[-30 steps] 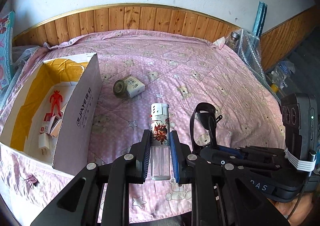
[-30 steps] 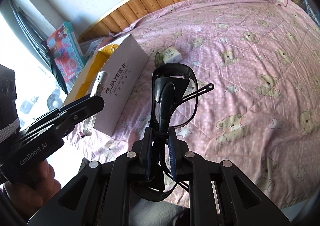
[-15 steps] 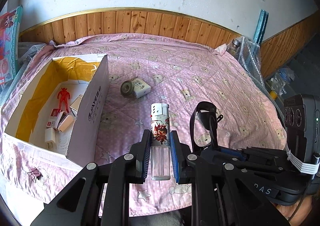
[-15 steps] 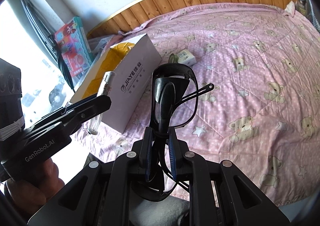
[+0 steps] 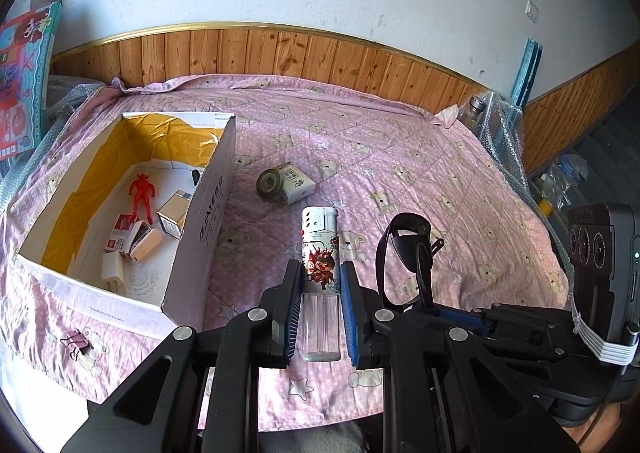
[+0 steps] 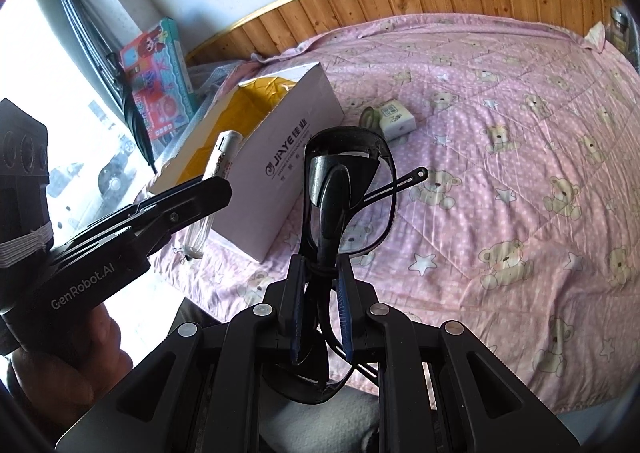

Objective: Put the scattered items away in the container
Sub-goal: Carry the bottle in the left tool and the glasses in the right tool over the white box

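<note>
Clear plastic lighter w/ cartoon sticker (image 5: 321, 285) is pinched in the left gripper (image 5: 320, 311), above the pink bear-print quilt (image 5: 420, 173), just right of the white cardboard box w/ yellow lining (image 5: 200, 229). Black-framed glasses (image 6: 344, 197) are clamped in the right gripper (image 6: 318, 313). Red figurine (image 5: 141, 193) lies inside the box; tape roll (image 5: 269, 181) & small white carton (image 5: 296, 185) sit on the quilt.
</note>
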The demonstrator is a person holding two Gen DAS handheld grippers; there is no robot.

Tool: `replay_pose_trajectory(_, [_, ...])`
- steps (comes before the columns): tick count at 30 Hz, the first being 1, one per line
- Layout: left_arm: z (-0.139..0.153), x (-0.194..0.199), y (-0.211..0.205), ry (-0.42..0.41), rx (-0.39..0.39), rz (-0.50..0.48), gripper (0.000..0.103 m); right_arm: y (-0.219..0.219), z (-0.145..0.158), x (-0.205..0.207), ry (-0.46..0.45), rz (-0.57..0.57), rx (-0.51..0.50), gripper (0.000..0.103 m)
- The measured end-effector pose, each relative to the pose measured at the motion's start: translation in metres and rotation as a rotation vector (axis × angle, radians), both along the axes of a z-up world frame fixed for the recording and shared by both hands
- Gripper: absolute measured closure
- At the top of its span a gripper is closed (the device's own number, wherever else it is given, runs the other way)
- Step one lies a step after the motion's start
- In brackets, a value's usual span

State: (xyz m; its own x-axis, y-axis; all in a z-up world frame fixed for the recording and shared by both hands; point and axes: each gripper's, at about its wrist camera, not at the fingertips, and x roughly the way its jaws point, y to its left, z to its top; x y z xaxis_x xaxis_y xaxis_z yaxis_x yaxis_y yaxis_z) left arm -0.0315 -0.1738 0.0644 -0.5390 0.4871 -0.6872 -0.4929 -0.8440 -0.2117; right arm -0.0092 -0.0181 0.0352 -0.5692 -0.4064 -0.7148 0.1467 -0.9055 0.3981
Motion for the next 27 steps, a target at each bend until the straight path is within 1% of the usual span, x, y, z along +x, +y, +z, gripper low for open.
replay_pose_trajectory(27, [0.004,-0.02,-0.053,-0.014,0.093,0.073,0.083,-0.053,0.02,-0.015,0.022,0.073,0.07,0.087])
